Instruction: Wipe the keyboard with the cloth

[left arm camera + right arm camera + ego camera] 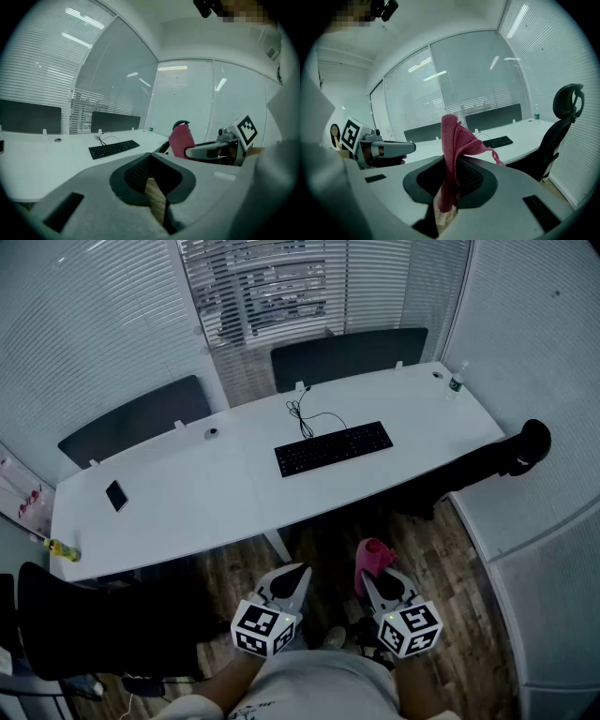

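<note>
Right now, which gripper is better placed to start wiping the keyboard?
Right. The right gripper is shut on the pink cloth; the left gripper is shut with nothing in it. Both hang over the floor, short of the table, about equally far from the keyboard, so the cloth decides it.

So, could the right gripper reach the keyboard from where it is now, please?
Probably not yet. The right gripper, shut on the cloth, hangs over the floor short of the table, with the keyboard farther in. Nothing blocks the way, so stepping forward should do it.
</note>
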Tool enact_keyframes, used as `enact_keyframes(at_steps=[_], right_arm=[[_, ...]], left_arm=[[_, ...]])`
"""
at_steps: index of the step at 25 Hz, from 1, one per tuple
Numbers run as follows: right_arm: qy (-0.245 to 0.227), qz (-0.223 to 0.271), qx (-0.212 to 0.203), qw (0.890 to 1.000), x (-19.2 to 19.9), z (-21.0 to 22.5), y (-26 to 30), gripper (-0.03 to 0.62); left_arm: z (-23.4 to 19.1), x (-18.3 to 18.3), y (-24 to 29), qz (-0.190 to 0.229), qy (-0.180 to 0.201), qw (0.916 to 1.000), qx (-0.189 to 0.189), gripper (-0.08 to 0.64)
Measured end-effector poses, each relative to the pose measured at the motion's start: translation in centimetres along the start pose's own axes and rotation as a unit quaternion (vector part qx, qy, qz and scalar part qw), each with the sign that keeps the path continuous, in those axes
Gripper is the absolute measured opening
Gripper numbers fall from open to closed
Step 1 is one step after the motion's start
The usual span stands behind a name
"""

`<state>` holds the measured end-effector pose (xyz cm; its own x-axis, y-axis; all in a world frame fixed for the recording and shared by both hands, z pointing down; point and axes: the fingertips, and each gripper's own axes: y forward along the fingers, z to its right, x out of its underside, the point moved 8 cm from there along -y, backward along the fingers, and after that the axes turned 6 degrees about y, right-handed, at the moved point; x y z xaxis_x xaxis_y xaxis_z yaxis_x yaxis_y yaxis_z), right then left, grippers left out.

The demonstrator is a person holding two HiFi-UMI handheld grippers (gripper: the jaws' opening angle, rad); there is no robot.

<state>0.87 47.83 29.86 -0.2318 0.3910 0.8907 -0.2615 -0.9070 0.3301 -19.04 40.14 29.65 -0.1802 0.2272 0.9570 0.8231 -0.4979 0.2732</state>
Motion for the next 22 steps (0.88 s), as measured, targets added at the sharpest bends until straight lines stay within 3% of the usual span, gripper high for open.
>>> enact_keyframes(at_steps=[22], right_arm=[[0.012, -0.002, -0.013, 1.0, 0.1, 1.5, -1.3, 0.063]], left_arm=[[1.5, -0.2, 0.9, -0.005, 0.012, 0.9999, -0.01, 0.011]])
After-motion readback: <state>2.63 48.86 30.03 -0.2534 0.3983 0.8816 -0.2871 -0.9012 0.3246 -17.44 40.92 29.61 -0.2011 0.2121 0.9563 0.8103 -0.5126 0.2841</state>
